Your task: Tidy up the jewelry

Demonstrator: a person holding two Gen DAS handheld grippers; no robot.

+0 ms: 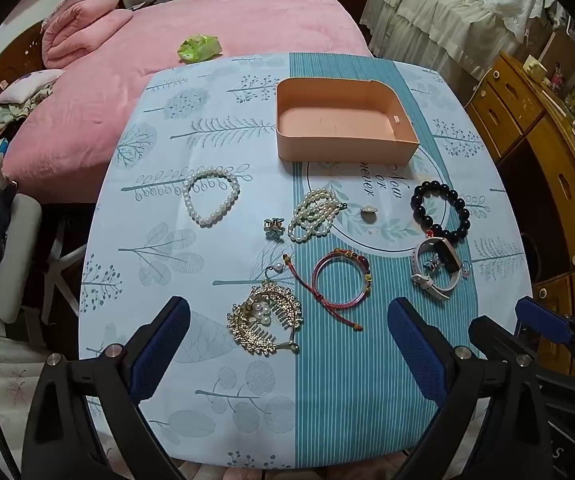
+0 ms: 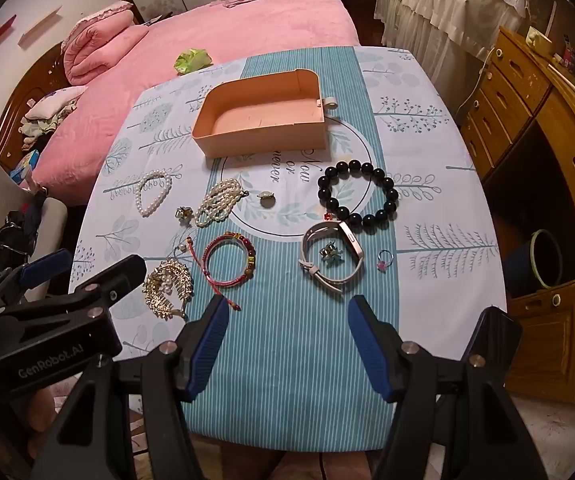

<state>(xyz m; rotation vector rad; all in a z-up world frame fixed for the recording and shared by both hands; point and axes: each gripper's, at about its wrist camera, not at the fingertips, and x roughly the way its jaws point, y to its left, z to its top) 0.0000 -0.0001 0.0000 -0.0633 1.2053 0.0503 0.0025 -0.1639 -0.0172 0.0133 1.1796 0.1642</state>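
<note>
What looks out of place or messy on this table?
Nothing is broken or spilled. The jewelry is just scattered loose on the tablecloth while the pink box sits empty. One oddity: a small earring lies inside the loop of the white watch. Both grippers have their jaws open, holding nothing.

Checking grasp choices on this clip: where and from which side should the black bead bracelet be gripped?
Grip the black bead bracelet across one bead on its near arc, coming from above with one of the fingers inside the ring and one outside. It lies flat as an open loop, apart from the watch band except near its near-left edge, so the near-right beads look clearest.
</note>
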